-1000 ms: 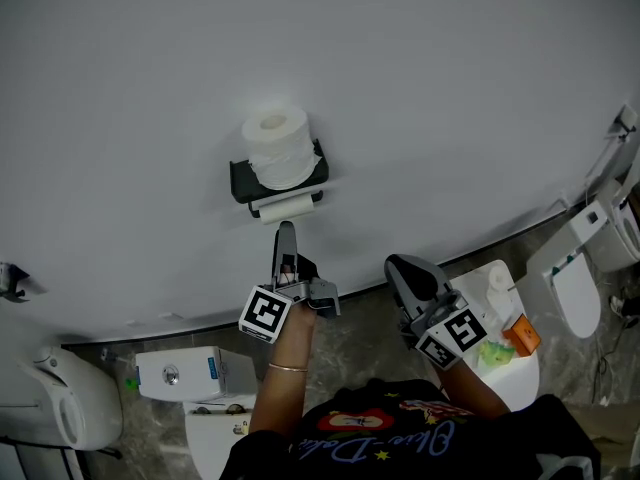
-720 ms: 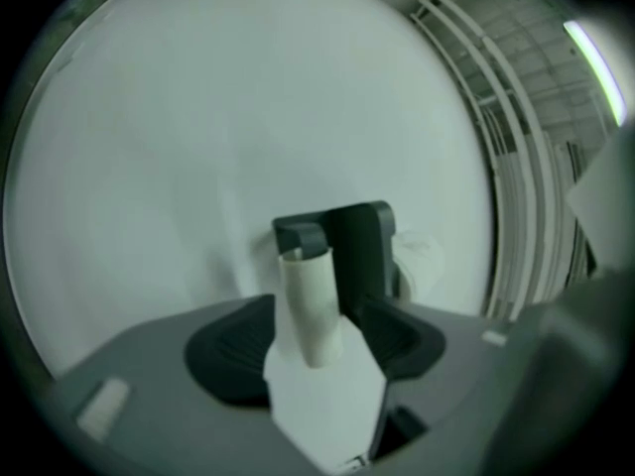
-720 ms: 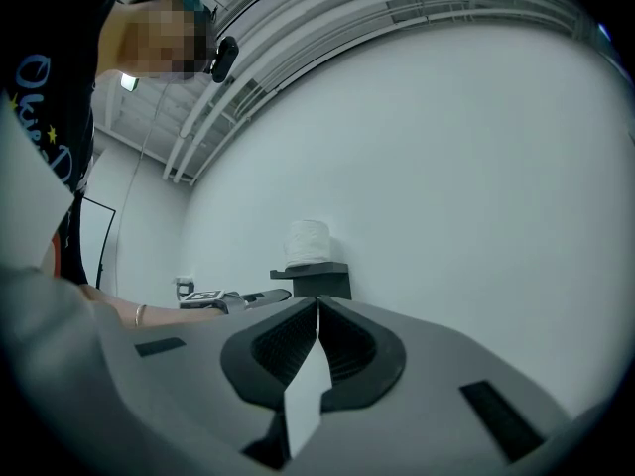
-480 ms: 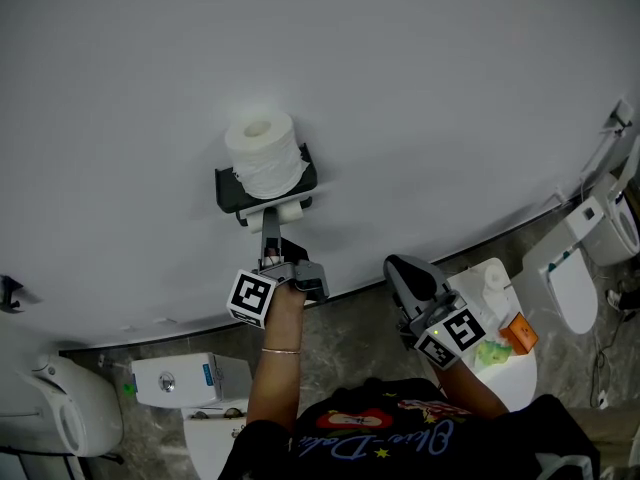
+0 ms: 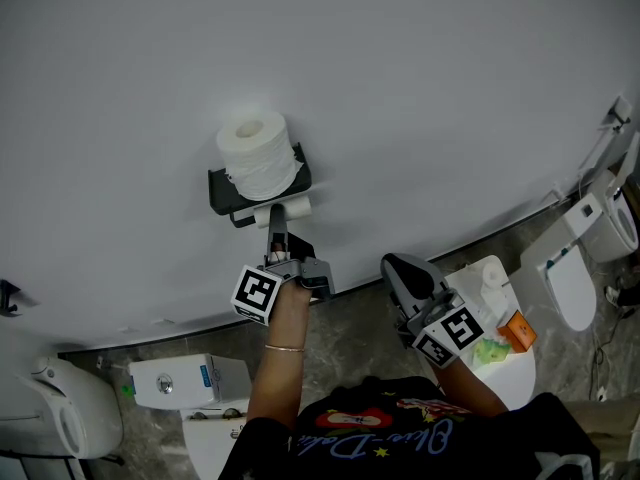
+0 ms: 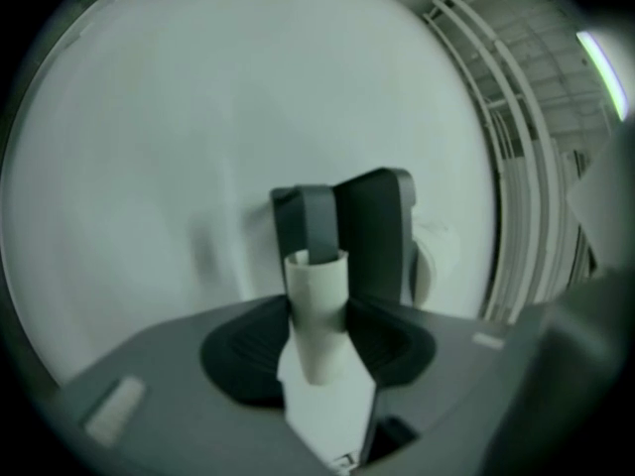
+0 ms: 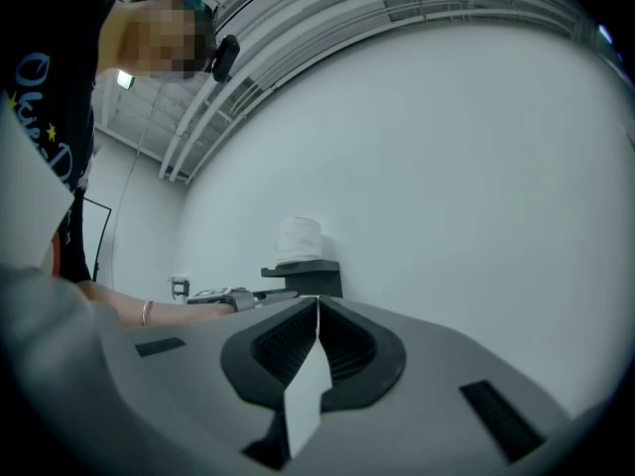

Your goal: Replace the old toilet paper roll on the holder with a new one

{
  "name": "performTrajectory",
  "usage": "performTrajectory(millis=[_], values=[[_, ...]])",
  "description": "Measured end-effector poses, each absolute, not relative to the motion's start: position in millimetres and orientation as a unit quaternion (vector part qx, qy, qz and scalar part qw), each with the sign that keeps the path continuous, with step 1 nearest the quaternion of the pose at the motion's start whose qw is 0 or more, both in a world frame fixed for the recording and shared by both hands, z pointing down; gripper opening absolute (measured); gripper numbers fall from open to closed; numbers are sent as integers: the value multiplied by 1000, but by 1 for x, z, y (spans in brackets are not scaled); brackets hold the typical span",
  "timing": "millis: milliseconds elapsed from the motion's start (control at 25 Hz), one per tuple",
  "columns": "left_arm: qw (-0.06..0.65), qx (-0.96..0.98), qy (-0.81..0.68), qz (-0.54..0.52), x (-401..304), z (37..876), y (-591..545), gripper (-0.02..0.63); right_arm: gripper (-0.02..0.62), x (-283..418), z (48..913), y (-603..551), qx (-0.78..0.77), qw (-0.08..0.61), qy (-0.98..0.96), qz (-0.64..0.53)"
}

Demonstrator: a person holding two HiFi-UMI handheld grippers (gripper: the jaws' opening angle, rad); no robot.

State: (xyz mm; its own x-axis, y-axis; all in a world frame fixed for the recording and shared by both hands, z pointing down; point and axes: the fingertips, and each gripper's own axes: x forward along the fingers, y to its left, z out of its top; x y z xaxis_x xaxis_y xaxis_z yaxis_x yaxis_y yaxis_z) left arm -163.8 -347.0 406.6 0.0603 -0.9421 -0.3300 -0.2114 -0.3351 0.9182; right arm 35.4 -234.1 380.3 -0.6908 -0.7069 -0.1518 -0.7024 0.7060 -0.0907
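Old tube [image 5: 283, 209] sits level under holder [image 5: 225, 190], long axis along wall, side to side. L tongs [image 5: 277, 230] grasping it, jaws just closing in. Since prev. frame L hand has come up to holder. New roll [image 5: 255, 154] upright on holder top, directly above tube. R tongs [image 5: 398, 271] clenched, nothing in them, well apart.

A full white roll [image 5: 255, 153] stood upright atop the dark wall holder [image 5: 222, 190]. The old tube [image 5: 283, 209] (pale, nearly bare) sat just beneath the holder's shelf.
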Motion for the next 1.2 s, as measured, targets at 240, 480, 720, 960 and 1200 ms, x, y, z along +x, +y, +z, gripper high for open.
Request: performTrajectory(millis=[240, 480, 720, 960, 1200], values=[[360, 686, -420, -472, -107, 397, -361, 167, 15, 50, 380, -235, -397, 88, 913, -10], [380, 725, -401, -412, -49, 412, -356, 168, 15, 72, 382, -233, -420, 87, 903, -13], [270, 790, -474, -279, -60, 423, -312, 169, 15, 79, 385, -224, -422, 91, 902, -21], [102, 798, -579, -129, -119, 407, -248, 170, 15, 59, 390, -212, -393, 98, 914, -30], [0, 767, -641, -13, -150, 409, -200, 171, 15, 31, 394, -199, -357, 94, 929, -38]])
